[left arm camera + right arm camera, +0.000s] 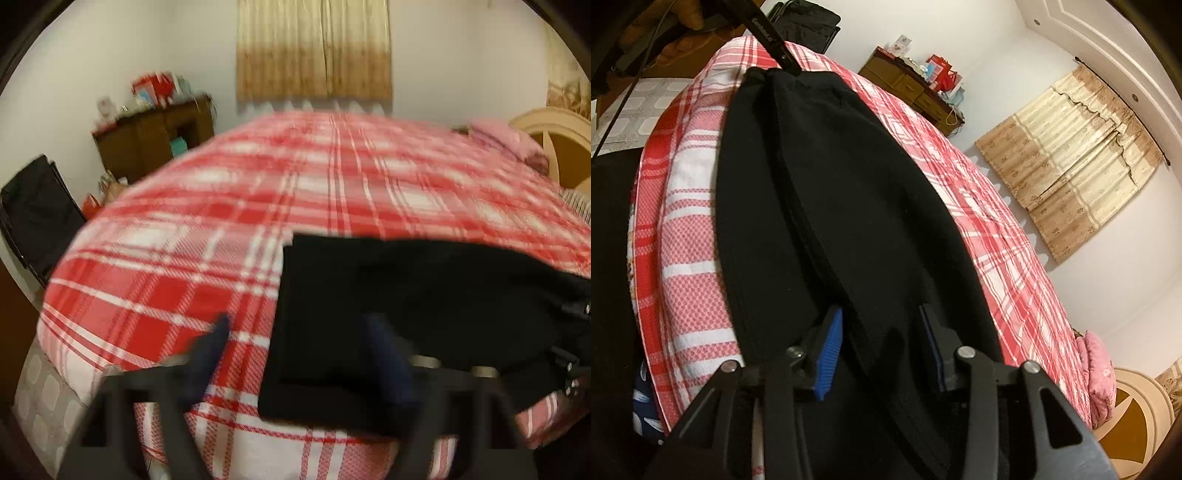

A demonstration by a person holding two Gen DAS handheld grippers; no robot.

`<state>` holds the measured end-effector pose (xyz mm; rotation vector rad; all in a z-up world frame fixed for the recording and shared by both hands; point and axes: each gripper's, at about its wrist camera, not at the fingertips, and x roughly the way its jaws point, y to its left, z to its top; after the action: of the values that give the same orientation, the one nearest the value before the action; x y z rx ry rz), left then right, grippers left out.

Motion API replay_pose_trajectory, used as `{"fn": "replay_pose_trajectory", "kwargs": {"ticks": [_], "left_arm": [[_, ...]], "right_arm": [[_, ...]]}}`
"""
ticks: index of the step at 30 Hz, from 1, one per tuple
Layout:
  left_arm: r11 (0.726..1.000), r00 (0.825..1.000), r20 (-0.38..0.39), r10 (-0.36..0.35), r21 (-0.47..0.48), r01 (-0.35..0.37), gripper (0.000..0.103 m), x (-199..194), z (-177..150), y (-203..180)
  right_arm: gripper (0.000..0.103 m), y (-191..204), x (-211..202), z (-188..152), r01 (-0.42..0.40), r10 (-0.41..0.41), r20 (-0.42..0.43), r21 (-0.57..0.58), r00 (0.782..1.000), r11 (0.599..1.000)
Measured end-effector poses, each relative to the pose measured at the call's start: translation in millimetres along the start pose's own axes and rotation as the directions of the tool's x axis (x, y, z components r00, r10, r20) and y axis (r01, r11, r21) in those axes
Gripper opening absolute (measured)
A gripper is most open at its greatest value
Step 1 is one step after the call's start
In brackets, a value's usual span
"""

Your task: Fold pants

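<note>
Black pants (424,295) lie flat on the red plaid bed cover (184,240), close to its near edge. My left gripper (297,332) hovers open and wide over their left end, one finger above the cover and the other above the cloth, holding nothing. In the right wrist view the pants (831,184) stretch away lengthwise. At their near end my right gripper (882,350) stands partly open, its blue pads (829,354) apart with black cloth lying between and under them, not pinched. At the far end a left gripper finger (775,40) reaches down to the cloth.
A dark wooden dresser (155,136) with small items stands by the far left wall. A black chair (37,206) is beside the bed. A pink pillow (506,140) and beige headboard (554,147) are at the right. Beige curtains (314,51) hang behind.
</note>
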<state>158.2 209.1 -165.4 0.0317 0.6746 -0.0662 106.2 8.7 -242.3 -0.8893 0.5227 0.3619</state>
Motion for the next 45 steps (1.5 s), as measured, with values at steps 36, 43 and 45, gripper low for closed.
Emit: {"fn": "replay_pose_trajectory", "kwargs": {"ticks": [36,43,45], "left_arm": [[0.992,0.989,-0.118,-0.086,0.082,0.096,0.010,1,-15,-5],[0.991,0.996,-0.090,-0.028,0.125,0.039,0.047,-10,-18,-3],[0.989,0.998,-0.050,0.024,0.144,-0.017,0.068,-16,-18,1]], "right_arm": [[0.005,29,-22,2,-0.129,0.129,-0.006,-0.012,0.992,0.992],[0.014,34,-21,-2,-0.141,0.139,-0.034,-0.058,0.990,0.988],[0.033,23,-24,-2,-0.187,0.186,-0.052,-0.022,0.981,0.982]]}}
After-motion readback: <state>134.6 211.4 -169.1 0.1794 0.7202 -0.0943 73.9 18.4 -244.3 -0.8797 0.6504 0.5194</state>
